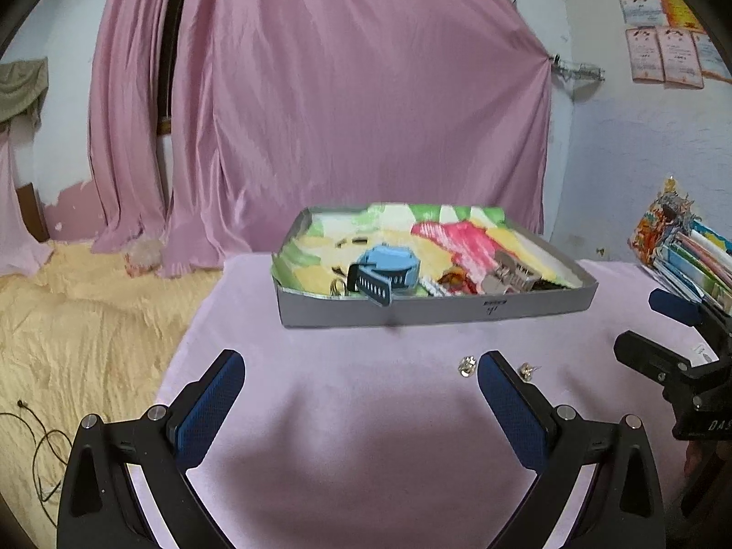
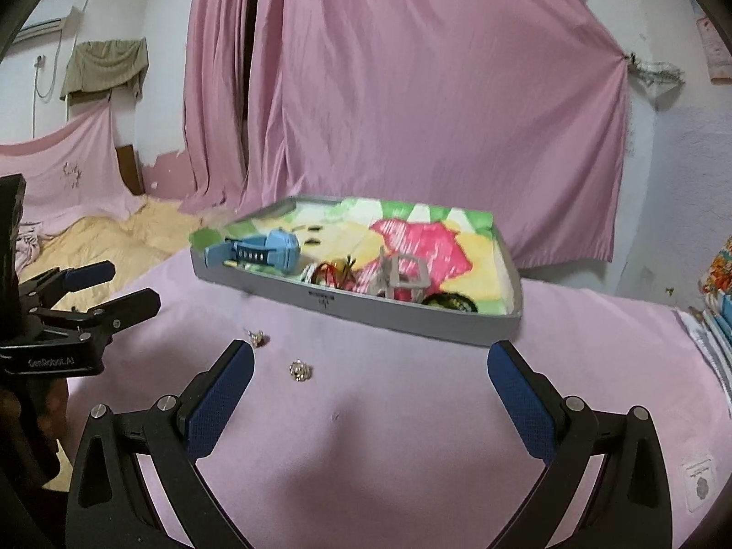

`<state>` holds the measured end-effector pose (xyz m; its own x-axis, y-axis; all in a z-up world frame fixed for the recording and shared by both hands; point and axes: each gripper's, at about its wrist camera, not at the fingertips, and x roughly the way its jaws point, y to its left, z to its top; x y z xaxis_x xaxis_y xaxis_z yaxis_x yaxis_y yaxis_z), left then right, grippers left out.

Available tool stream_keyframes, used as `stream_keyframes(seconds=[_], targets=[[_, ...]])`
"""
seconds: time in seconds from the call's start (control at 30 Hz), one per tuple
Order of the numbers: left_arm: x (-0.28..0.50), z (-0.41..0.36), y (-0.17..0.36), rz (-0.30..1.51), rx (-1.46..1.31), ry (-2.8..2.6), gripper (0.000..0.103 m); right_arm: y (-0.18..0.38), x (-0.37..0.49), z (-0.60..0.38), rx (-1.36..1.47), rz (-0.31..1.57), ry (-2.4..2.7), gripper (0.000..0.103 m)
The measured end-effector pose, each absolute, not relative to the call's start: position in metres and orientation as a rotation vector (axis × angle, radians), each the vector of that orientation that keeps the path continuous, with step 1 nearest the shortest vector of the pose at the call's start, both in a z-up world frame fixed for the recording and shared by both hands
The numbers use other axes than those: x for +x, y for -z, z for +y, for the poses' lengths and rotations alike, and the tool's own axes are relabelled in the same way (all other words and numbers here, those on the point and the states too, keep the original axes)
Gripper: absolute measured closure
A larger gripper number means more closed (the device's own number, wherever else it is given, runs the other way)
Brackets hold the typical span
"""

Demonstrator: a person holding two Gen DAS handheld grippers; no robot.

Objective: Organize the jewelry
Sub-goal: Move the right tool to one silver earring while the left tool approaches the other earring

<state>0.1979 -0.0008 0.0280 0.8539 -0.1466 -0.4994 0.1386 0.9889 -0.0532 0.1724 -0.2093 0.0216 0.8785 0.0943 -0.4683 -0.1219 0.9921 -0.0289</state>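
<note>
Holding both tongs spread wide and empty above the pink-covered surface [image 1: 366, 411], you have the two small metallic earrings still loose in front of the grey tray [image 1: 434, 309]. The left tongs [image 1: 361, 373] hover with the right-hand finger sitting between the pair: one earring [image 1: 466, 366] just inside it, the other earring [image 1: 527, 370] just outside. From the right tongs [image 2: 370, 366], one piece [image 2: 300, 370] lies between the fingers and the other [image 2: 255, 337] just beyond the left finger.

The risk, as I judge it, is the size of these pieces against broad padded fingers: close carelessly and you may pinch the cloth, flick an earring away, or lose it in the soft cover. With the two tools this near each other, they could also collide.

The outer earring seems to have a thin post pointing roughly toward the right tongs [image 1: 659, 320], its long axis lying flat along the surface; the other looks like a rounded cluster with no axis you can read. The tray already holds a blue watch [image 1: 389, 270], its strap end angled over the near wall.
</note>
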Motion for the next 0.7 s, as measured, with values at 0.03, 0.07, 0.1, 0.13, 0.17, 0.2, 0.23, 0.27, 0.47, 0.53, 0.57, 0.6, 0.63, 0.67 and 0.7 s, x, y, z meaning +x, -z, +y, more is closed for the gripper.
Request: stream_keyframes(seconds=[0.03, 0.07, 0.1, 0.13, 0.17, 0.2, 0.23, 0.27, 0.47, 0.53, 0.57, 0.6, 0.63, 0.67, 0.7], targets=[[0.202, -0.001, -0.026, 0.553, -0.018, 0.157, 0.001, -0.02, 0.175, -0.209, -0.057, 0.502, -0.121, 0.003], [0.206, -0.001, -0.025, 0.583, -0.022, 0.166, 0.001, -0.019, 0.177, -0.209, -0.057, 0.519, -0.13, 0.003], [0.21, -0.001, -0.023, 0.603, -0.025, 0.174, 0.001, -0.018, 0.181, -0.207, -0.059, 0.531, -0.139, 0.003], [0.212, -0.001, -0.022, 0.616, -0.026, 0.181, 0.001, -0.017, 0.183, -0.207, -0.059, 0.549, -0.149, 0.004], [0.215, -0.002, -0.021, 0.629, -0.026, 0.19, 0.001, -0.015, 0.186, -0.206, -0.058, 0.567, -0.162, 0.005], [0.216, -0.003, -0.02, 0.636, -0.023, 0.194, 0.001, -0.014, 0.189, -0.205, -0.061, 0.588, -0.176, 0.011], [0.218, -0.004, -0.02, 0.646, -0.016, 0.201, 0.001, -0.013, 0.193, -0.203, -0.063, 0.603, -0.183, 0.021], [0.22, -0.006, -0.019, 0.653, -0.01, 0.207, 0.001, -0.011, 0.197, -0.202, -0.066, 0.628, -0.196, 0.026], [0.231, -0.018, -0.016, 0.704, 0.047, 0.265, 0.013, -0.005, 0.216, -0.197, -0.081, 0.725, -0.272, 0.05], [0.235, -0.02, -0.014, 0.727, 0.054, 0.285, 0.021, -0.003, 0.223, -0.195, -0.089, 0.749, -0.296, 0.059], [0.238, -0.021, -0.012, 0.743, 0.053, 0.298, 0.026, -0.002, 0.226, -0.193, -0.095, 0.765, -0.313, 0.06], [0.241, -0.022, -0.011, 0.756, 0.051, 0.309, 0.03, -0.001, 0.228, -0.191, -0.099, 0.777, -0.325, 0.063], [0.243, -0.023, -0.009, 0.766, 0.049, 0.318, 0.032, 0.0, 0.23, -0.19, -0.106, 0.788, -0.337, 0.065], [0.245, -0.024, -0.008, 0.78, 0.048, 0.331, 0.037, 0.002, 0.232, -0.188, -0.113, 0.801, -0.351, 0.067], [0.248, -0.025, -0.007, 0.79, 0.046, 0.341, 0.041, 0.003, 0.234, -0.186, -0.119, 0.809, -0.36, 0.069]])
